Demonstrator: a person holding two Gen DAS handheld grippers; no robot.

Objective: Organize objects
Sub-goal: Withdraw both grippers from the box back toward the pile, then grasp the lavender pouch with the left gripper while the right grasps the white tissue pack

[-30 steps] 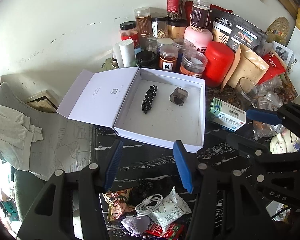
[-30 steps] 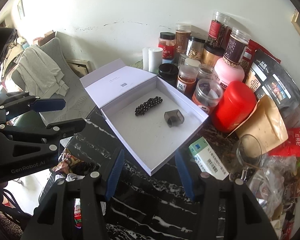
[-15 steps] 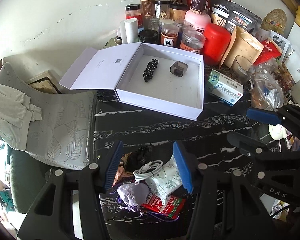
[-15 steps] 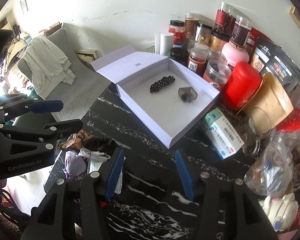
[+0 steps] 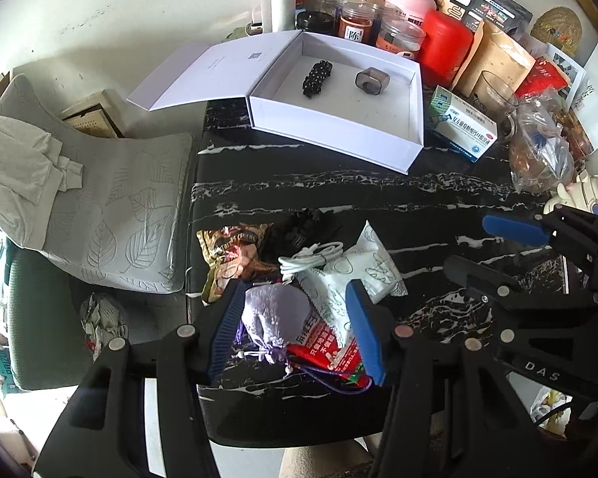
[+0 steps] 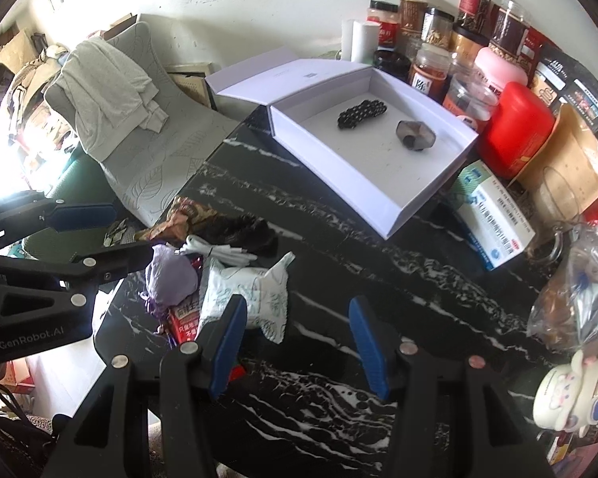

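L wrist view: my left gripper [image 5: 297,324] jaws released, nothing held, straddling the purple pouch [image 5: 273,316]; white box [image 5: 331,127] at 12 o'clock. Step, I judge: approach to pick; next, lower and clamp the pouch.

R wrist view: my right gripper [image 6: 299,348] jaws released, empty, over the bare table [image 6: 378,279]; pile at 10 o'clock.

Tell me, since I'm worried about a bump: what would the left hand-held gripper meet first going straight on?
Probably the lilac drawstring pouch, lying between the open fingers of the left hand-held gripper, atop a red packet; depth is unclear.

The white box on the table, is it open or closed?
Open. The white box has its lid flipped flat to the side, showing a black bead bracelet and a small grey case inside.
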